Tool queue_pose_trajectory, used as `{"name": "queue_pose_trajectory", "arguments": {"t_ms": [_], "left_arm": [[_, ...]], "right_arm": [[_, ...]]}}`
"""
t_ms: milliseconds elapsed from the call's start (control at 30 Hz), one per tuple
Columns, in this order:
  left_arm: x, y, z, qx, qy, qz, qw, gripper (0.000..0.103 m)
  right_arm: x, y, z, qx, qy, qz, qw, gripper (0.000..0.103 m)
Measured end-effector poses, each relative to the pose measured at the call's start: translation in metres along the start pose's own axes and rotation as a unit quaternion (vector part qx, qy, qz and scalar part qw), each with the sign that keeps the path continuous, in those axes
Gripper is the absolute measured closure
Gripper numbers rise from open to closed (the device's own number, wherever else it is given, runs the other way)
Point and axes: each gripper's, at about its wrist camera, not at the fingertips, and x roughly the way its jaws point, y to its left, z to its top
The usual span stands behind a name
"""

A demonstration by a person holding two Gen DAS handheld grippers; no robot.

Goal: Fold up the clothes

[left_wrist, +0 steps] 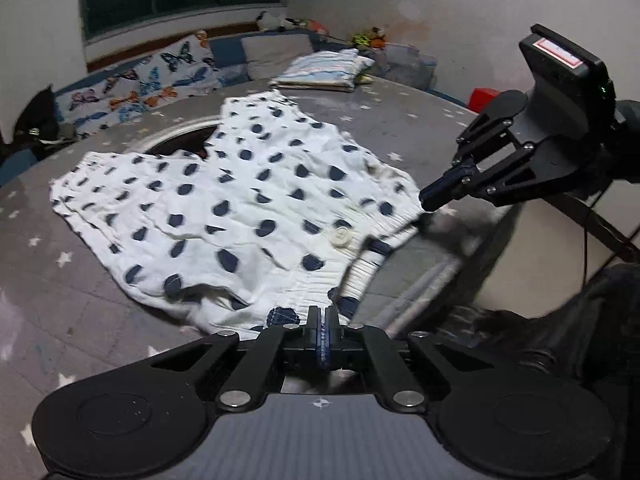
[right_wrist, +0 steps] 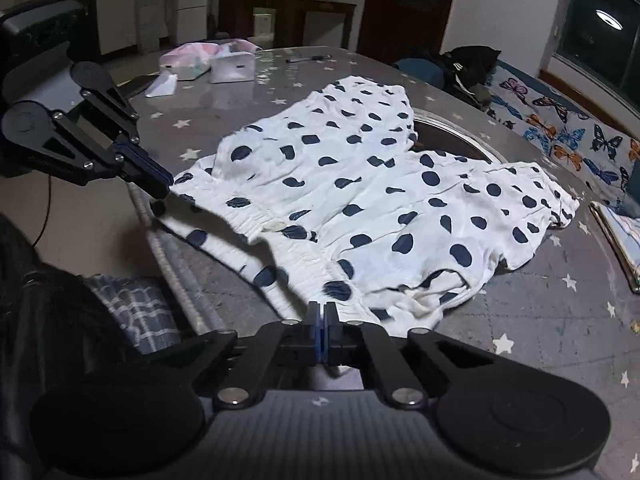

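Grey and scattered with small white stars, the table (left_wrist: 80, 304) fills both views, with a butterfly-print cushion (left_wrist: 148, 80) and a dark window behind it and a folded stack of cloth (left_wrist: 324, 70) at the far edge. Spread flat on the table lies a pair of white shorts with navy spots (left_wrist: 248, 208), legs pointing away from the person and the gathered elastic waistband (right_wrist: 288, 256) at the near edge, part of it hanging just over the table rim. A white button (left_wrist: 341, 237) shows near the waist.

Both grippers are at that waistband, one at each end. The left gripper (left_wrist: 323, 316) has its fingers pressed together, with spotted cloth right at the tips; in the right wrist view its tips meet the corner of the waist, so it appears to pinch the fabric. The right gripper (right_wrist: 321, 312) is likewise closed, its tips against the gathered elastic on its side, and in the left wrist view it touches the waistband's far corner. How much cloth each pinch has taken is hard to tell.

Judging by this, the fold is only starting: the shorts are laid out and the grips are just taken. The next move probably calls for lifting both corners evenly and carrying the waist over in one sweep, keeping the cloth taut so it lands without bunching.
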Motion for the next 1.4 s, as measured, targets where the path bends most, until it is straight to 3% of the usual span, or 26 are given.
{"name": "queue_pose_trajectory", "arguments": {"t_ms": [167, 333, 467, 600, 667, 800, 967, 1100, 1233, 1400], "left_arm": [[0.003, 0.005, 0.000, -0.003, 0.014, -0.015, 0.9998, 0.103], [-0.015, 0.018, 0.022, -0.002, -0.038, 0.002, 0.9993, 0.102], [0.002, 0.037, 0.043, -0.026, -0.062, 0.028, 0.9974, 0.101], [0.040, 0.054, 0.053, -0.053, -0.050, 0.045, 0.9964, 0.101], [0.055, 0.058, 0.052, -0.053, -0.035, 0.055, 0.9965, 0.101], [0.069, 0.065, 0.039, -0.062, -0.007, 0.063, 0.9961, 0.100], [0.062, 0.068, 0.032, -0.063, -0.002, 0.054, 0.9966, 0.100], [0.059, 0.065, 0.043, -0.047, -0.003, 0.055, 0.9974, 0.099], [0.060, 0.053, 0.068, -0.024, -0.032, 0.034, 0.9986, 0.099], [0.093, 0.027, 0.100, 0.011, -0.045, -0.011, 0.9989, 0.099]], "right_arm": [[-0.003, -0.001, -0.004, 0.006, 0.011, 0.008, 1.000, 0.101], [-0.011, -0.018, 0.012, 0.030, -0.023, -0.002, 0.999, 0.098], [0.007, -0.032, 0.024, 0.041, -0.026, -0.019, 0.999, 0.089], [0.031, -0.042, 0.030, 0.055, -0.030, -0.021, 0.998, 0.079], [0.042, -0.045, 0.030, 0.061, -0.026, -0.022, 0.998, 0.069], [0.059, -0.050, 0.021, 0.076, -0.006, -0.025, 0.997, 0.068], [0.047, -0.053, 0.006, 0.104, 0.013, -0.016, 0.994, 0.068], [0.033, -0.057, 0.004, 0.113, 0.020, -0.001, 0.993, 0.068], [0.015, -0.069, 0.014, 0.120, 0.007, 0.006, 0.993, 0.068], [0.014, -0.114, 0.033, 0.144, -0.014, -0.034, 0.989, 0.068]]}}
